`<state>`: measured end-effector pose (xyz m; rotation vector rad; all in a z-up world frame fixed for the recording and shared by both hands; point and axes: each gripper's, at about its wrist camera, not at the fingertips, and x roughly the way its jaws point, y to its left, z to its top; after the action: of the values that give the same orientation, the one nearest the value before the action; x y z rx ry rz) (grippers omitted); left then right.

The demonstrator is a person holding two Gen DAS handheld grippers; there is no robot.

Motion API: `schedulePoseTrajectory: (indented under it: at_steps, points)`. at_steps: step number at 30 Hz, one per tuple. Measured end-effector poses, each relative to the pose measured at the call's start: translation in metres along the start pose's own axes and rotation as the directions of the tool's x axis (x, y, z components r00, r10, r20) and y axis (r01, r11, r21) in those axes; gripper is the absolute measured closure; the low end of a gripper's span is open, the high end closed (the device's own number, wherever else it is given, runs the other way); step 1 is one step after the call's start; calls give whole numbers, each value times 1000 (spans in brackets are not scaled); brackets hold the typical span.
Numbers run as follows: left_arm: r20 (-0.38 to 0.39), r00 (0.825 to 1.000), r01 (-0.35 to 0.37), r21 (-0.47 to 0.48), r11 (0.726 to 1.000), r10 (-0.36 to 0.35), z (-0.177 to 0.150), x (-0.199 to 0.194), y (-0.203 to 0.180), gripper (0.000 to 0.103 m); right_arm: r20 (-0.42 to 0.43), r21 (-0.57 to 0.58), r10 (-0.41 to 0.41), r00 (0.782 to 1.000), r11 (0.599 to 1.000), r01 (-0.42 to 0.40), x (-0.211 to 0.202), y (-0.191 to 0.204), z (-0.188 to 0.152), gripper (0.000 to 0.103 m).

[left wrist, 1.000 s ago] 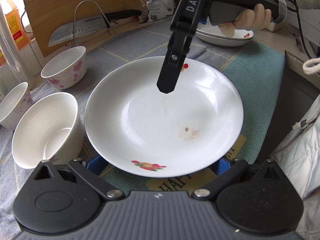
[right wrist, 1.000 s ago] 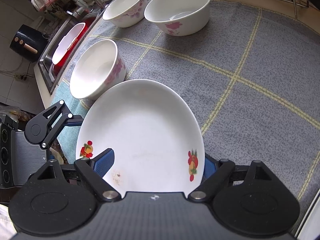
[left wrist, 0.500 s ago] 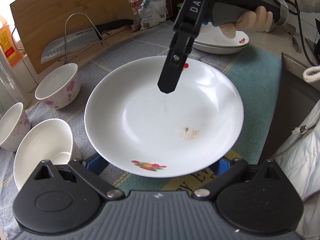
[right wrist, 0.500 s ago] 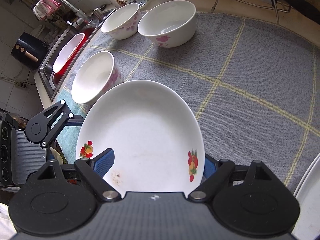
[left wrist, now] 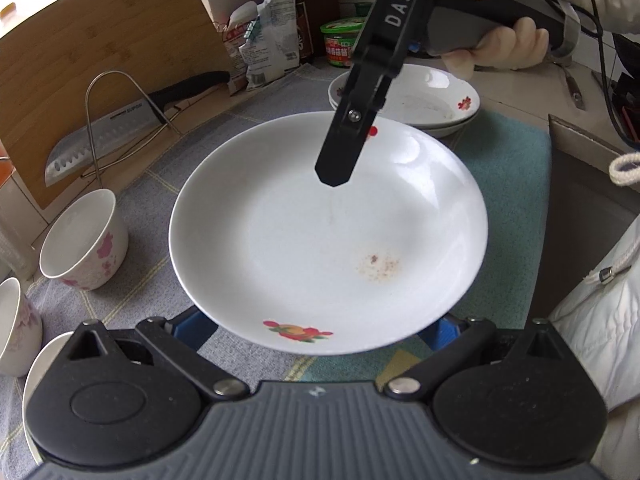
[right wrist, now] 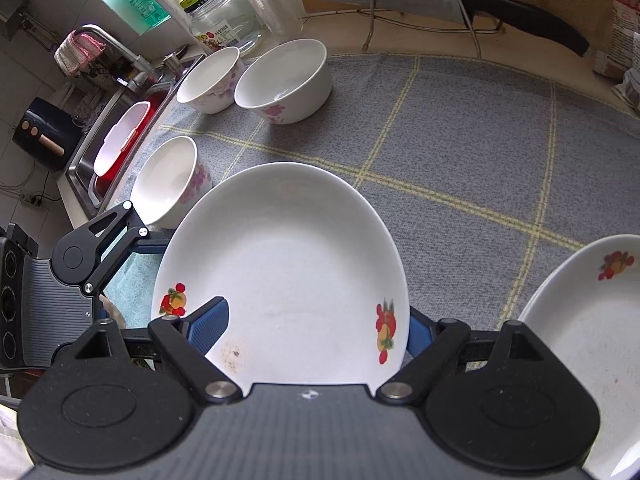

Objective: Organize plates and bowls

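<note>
Carrying: a white plate (left wrist: 328, 240) with fruit prints is held off the grey cloth by both claws at once.
Left wrist view, left claw (left wrist: 316, 328): its blue pads sit at either side of the near rim, pinching the plate across its width.
Left wrist view, right claw (left wrist: 340, 160): one black finger reaches over the far rim; a gloved hand (left wrist: 496, 40) grips its handle.
Left wrist view, goal: a stack of plates (left wrist: 404, 100) waits just beyond, by the teal mat.
Right wrist view, right claw (right wrist: 316, 328): blue pads press the rim on both sides, the plate pinched between them.
Right wrist view, surroundings: three bowls (right wrist: 284, 80) stand well apart on the worktop; the stack's edge (right wrist: 580, 320) shows at right.
Risk, slip: smooth glazed rim and only edge contact, so uneven pull between the two claws could twist it free.
Risk, collision: lowering it tilted may knock or chip the stack.
</note>
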<state>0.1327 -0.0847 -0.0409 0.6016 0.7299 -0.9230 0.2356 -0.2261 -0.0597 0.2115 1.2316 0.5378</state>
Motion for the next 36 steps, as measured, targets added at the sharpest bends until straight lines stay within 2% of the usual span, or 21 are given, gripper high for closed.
schedulePoseTrajectory:
  at_steps: [17,36]
  points:
    - [17,996,89,98,991,-91,61,40,-31,2,74,116,-65,995,992,56,-49,-63,-33,11]
    - [37,985,157,185,970,-167,111,81,-50,2,144,213,-149,978,970,116,-98,-114,-70,11]
